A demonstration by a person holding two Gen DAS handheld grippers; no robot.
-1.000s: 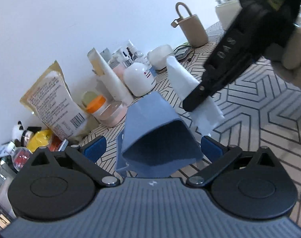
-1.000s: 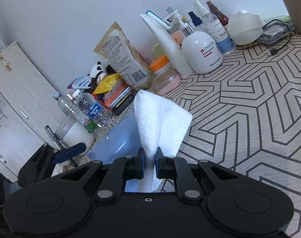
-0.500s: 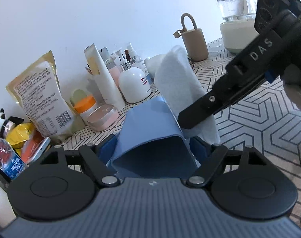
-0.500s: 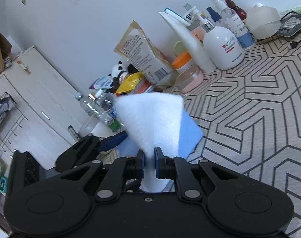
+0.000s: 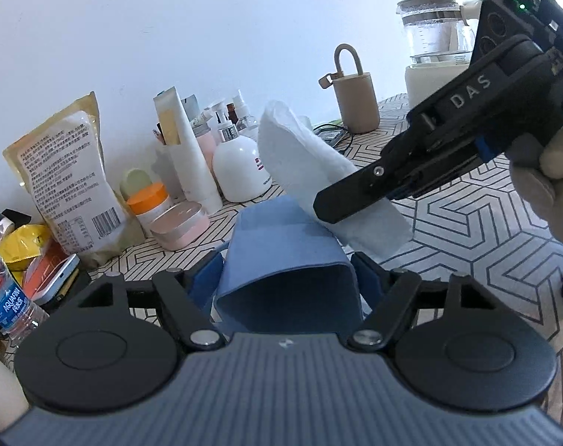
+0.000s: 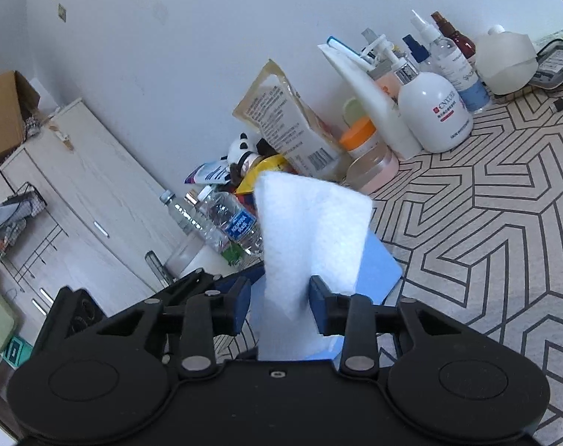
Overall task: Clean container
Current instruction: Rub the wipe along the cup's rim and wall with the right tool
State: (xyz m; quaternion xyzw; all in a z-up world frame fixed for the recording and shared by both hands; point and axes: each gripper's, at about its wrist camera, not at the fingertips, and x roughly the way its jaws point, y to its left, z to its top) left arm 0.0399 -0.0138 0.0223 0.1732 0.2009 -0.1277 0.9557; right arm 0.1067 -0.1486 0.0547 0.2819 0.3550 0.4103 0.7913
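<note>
Left claw (image 5: 287,282): closing on the blue container (image 5: 281,245) at the bottom middle, pads against both its sides, open mouth facing the camera. Right claw (image 6: 279,306): pinched tight on a white wipe (image 6: 311,230) that sticks up mid frame. In the left view, reaching in from the upper right, wipe just beside the container's far end. Behind, by the wall: white pump bottle (image 5: 240,171) and a snack bag (image 5: 66,178).

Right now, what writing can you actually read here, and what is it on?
"DAS": side of the right gripper.
"AQUAFINA": water bottle.
"SKIN": white pump bottle; its red brand line is blurred.
Pouch: a barcode and dense print, too small to read.
Other bottles: unreadable.
</note>
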